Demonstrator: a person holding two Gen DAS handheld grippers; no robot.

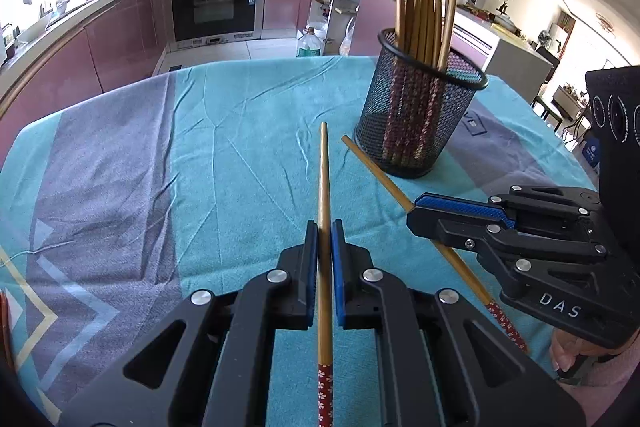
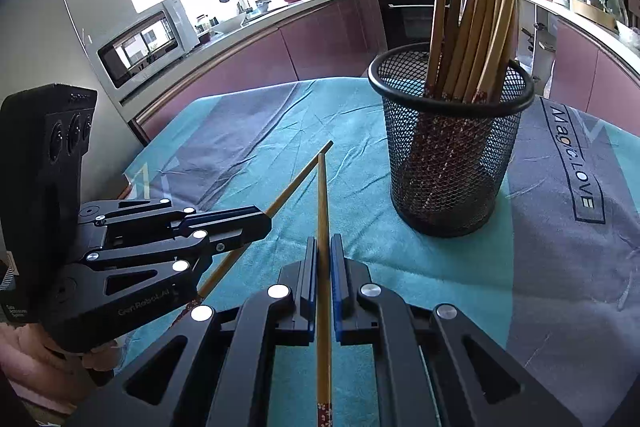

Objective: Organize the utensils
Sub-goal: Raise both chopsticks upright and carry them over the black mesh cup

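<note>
Here our left gripper is clamped on one bamboo chopstick, the blue pads pressed to either side of its shaft, thin tip pointing forward and the red flowered handle end trailing back under the fingers. Our right gripper is likewise closed on a second chopstick, held the same way. The two sticks converge, their tips close together in the air above the teal tablecloth; whether they touch we cannot tell.

Just ahead stands the black mesh holder, upright on the cloth, already holding a bundle of matching chopsticks with their thin ends up and patterned ends down.

We judge the step in hand to be carrying this pair to the holder. The next move calls for lifting both grippers above the rim, tipping each stick so its patterned end leads downward like the rest, finding a gap beside the bundle, and releasing only once the ends are inside, one stick at a time.
</note>
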